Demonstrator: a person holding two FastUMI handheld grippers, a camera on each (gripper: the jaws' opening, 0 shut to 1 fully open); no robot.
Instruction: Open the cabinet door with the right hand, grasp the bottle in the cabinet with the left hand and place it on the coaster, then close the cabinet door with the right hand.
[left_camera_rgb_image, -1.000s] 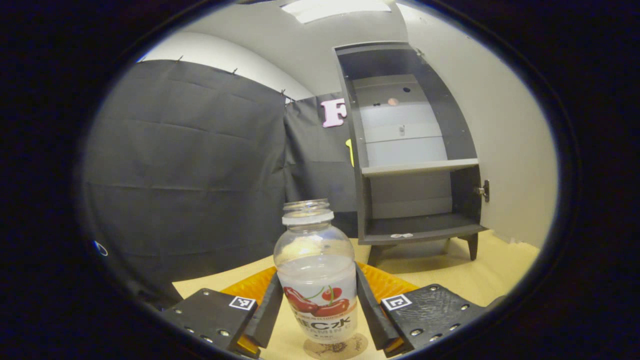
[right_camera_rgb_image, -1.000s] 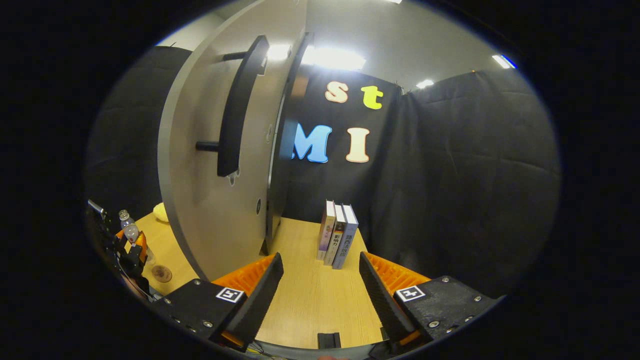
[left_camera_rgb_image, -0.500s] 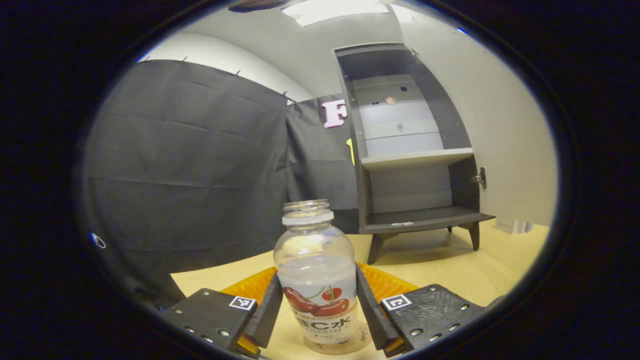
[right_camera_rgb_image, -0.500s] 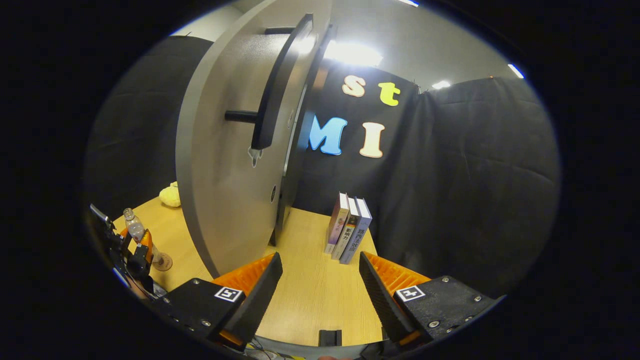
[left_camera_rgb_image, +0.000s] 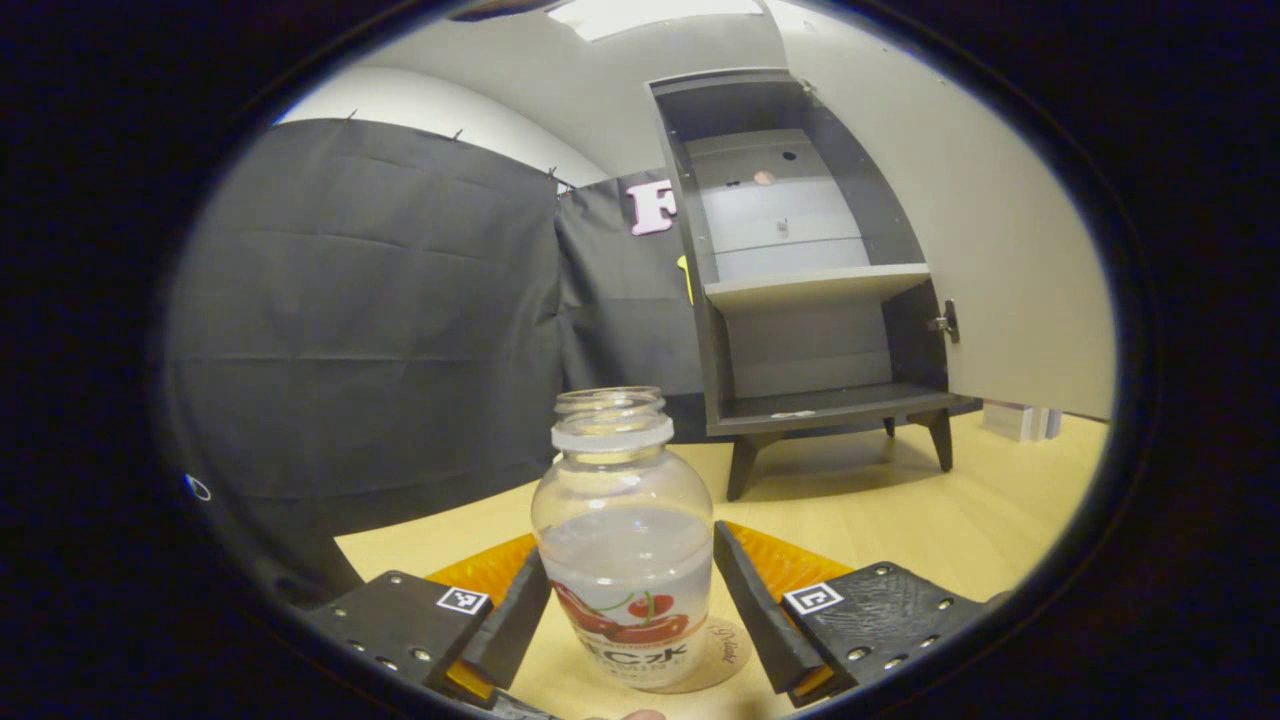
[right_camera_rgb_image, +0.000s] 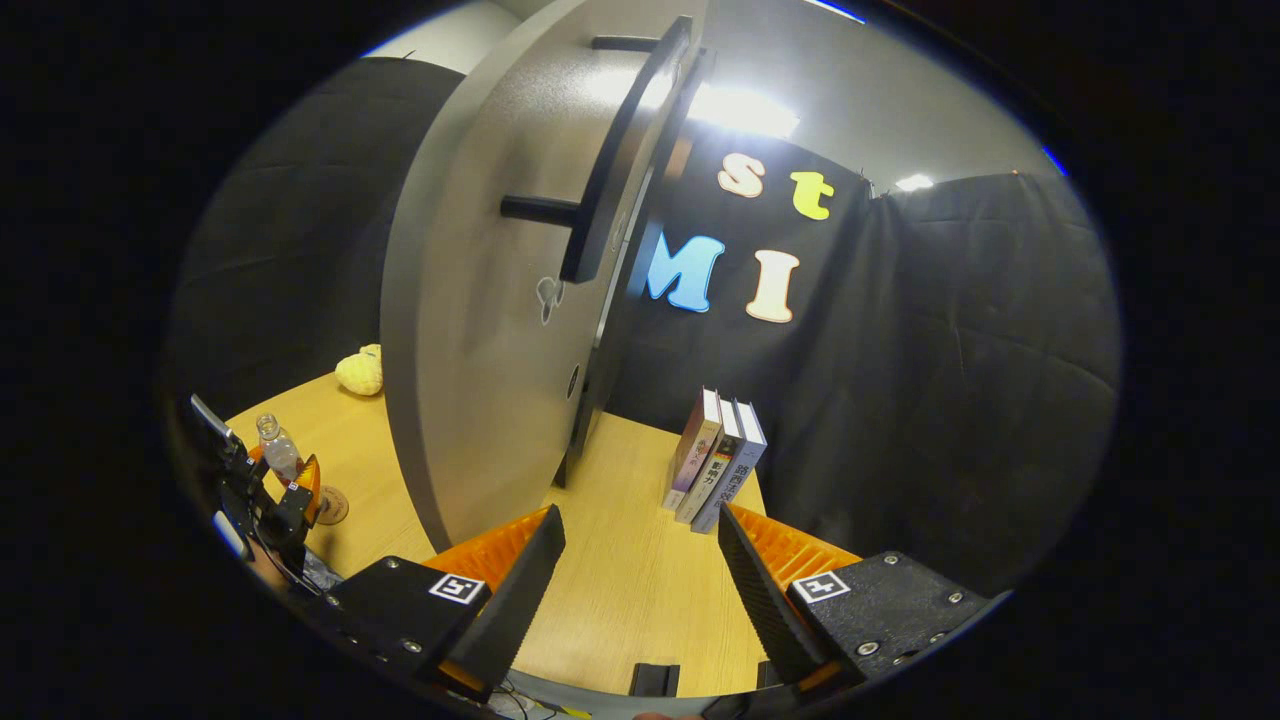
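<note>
A clear bottle (left_camera_rgb_image: 625, 545) with a cherry label stands upright on the round cork coaster (left_camera_rgb_image: 722, 648) on the wooden table. My left gripper (left_camera_rgb_image: 630, 600) is open, one finger on each side of the bottle, close to its sides. Behind it the dark cabinet (left_camera_rgb_image: 720, 300) stands with its grey door (left_camera_rgb_image: 1000, 250) swung wide. My right gripper (right_camera_rgb_image: 640, 560) is open and holds nothing, low in front of the door's outer face (right_camera_rgb_image: 480, 330), below its long black handle (right_camera_rgb_image: 620, 160). In the right gripper view, the left gripper (right_camera_rgb_image: 270, 495), bottle (right_camera_rgb_image: 278, 455) and coaster (right_camera_rgb_image: 332, 505) appear far left.
Three books (right_camera_rgb_image: 720, 460) stand upright on the table (right_camera_rgb_image: 620, 600) by the black cloth wall, right of the door. A yellow soft toy (right_camera_rgb_image: 360, 372) lies at the table's far left. The cabinet has a pale middle shelf (left_camera_rgb_image: 815, 285) and splayed legs (left_camera_rgb_image: 740, 470).
The left fingers have parted off the bottle, which now rests on the coaster. In the right gripper view the door and handle have slid rightward and upward as that gripper moved.
</note>
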